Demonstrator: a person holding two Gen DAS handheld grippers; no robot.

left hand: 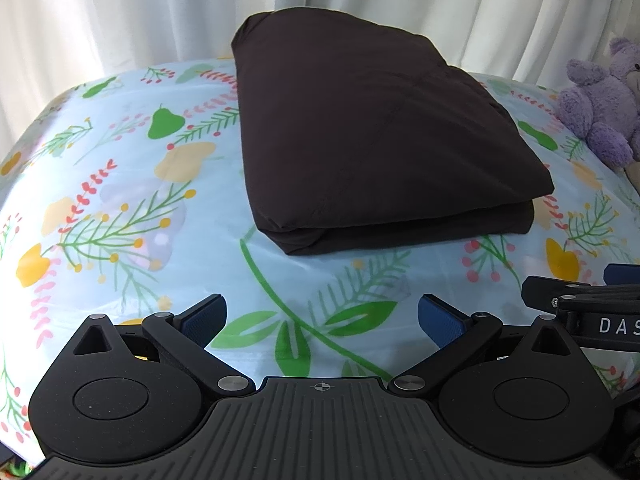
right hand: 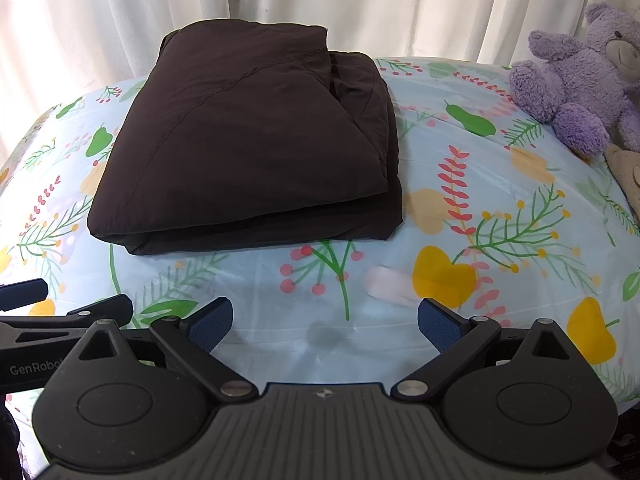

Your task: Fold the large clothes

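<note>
A dark brown garment [left hand: 372,132] lies folded into a thick rectangle on the floral sheet [left hand: 120,208]; it also shows in the right wrist view [right hand: 248,148]. My left gripper [left hand: 322,320] is open and empty, hovering over the sheet in front of the garment's near edge. My right gripper [right hand: 325,322] is open and empty too, in front of the garment and a little to its right. Each gripper shows at the edge of the other's view: the right gripper [left hand: 592,300], the left gripper [right hand: 64,308].
A purple teddy bear [right hand: 580,80] sits at the right edge of the sheet, with a beige soft toy [right hand: 628,176] beside it. White curtains [left hand: 120,12] hang behind the surface. The sheet [right hand: 480,208] extends right of the garment.
</note>
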